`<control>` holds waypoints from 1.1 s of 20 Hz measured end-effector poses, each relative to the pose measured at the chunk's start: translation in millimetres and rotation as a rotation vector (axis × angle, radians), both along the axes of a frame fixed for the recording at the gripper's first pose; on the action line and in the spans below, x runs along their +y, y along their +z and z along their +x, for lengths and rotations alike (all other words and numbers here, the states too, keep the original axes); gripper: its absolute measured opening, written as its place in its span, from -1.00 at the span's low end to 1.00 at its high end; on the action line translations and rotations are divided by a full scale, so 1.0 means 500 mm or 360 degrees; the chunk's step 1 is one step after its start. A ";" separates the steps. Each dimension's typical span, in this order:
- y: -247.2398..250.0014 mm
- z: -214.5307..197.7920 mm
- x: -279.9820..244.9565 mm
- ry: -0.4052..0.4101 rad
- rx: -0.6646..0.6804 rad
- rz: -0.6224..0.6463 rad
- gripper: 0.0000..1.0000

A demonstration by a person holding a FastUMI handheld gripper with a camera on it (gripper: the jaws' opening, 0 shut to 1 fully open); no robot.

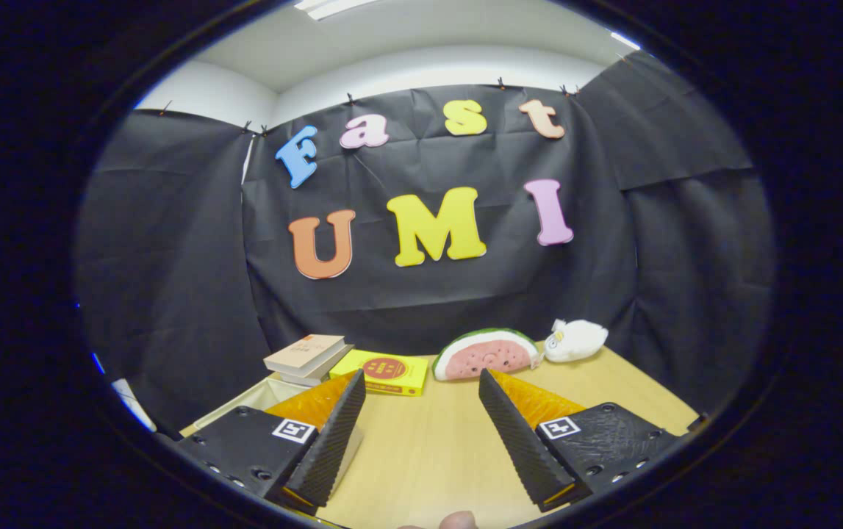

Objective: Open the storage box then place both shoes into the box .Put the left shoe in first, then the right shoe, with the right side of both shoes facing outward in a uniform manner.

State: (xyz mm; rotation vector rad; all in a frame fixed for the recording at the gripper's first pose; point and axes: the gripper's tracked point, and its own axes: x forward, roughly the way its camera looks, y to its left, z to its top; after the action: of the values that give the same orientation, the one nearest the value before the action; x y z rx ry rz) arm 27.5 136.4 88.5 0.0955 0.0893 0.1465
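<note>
While the first job is to open the storage box, the claw [421, 422] is held up over the pale wooden table [428, 455] with its two fingers spread wide apart, and nothing is pinched between them. No shoes can be seen from the claw's view. A pale, cream-coloured box edge [245, 400] is seen just beside and partly behind the left finger; it may be the storage box, but this cannot be told for sure.

Beyond the fingers, by the black cloth wall, a stack of two books [309, 358] is seen, then a flat yellow box with a red circle [386, 372], then a soft watermelon-slice toy [486, 355] and a small white fluffy toy [575, 340]. A fingertip [458, 520] is seen low down, between the fingers.

To do this step well, the claw should probably be turned left and down, so the pale box is brought between the fingers. The lid should be found first and lifted slowly.
</note>
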 end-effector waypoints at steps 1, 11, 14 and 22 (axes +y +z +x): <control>0.009 -0.011 -0.016 0.0002 -0.0050 -0.0027 0.89; 0.025 -0.082 -0.109 -0.0005 -0.0253 -0.0162 0.91; 0.002 -0.076 -0.124 0.0032 -0.0243 -0.0192 0.92; -0.013 -0.065 -0.120 0.0135 -0.0253 -0.0106 0.90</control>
State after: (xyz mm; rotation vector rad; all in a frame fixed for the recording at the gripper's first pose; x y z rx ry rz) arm -5.2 76.5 82.1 0.0135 -0.0602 0.2354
